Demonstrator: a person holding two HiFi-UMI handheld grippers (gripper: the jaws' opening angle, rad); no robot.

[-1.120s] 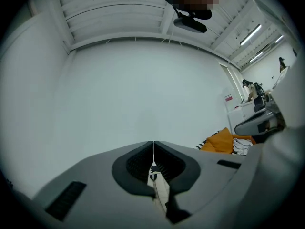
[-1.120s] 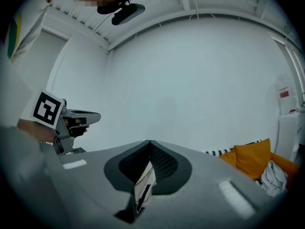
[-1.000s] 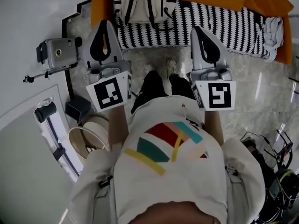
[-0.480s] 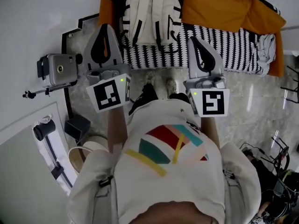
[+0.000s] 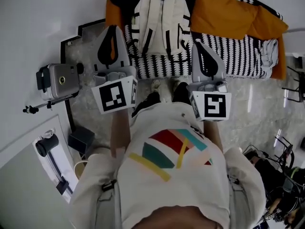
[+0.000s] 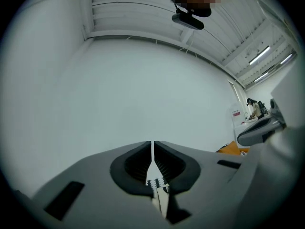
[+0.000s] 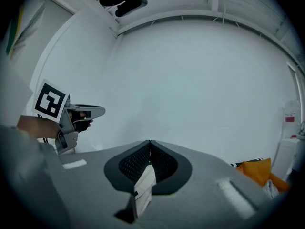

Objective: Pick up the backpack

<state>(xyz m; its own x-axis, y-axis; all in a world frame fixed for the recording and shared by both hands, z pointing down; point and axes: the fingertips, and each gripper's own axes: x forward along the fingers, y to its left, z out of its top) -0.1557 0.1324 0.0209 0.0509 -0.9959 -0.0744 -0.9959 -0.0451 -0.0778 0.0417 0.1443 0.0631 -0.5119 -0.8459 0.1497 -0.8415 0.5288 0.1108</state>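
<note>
right tongs (image 7: 149,143) hide most of what seems the backpack (image 7: 143,190)

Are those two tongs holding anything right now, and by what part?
Nothing. The left tongs and the right tongs are both shut and empty; the backpack lies untouched on the striped blanket.

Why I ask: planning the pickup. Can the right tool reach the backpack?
Probably yes: the backpack lies uncovered on the striped blanket, ahead of the right tool, whose jaws are shut.
</note>
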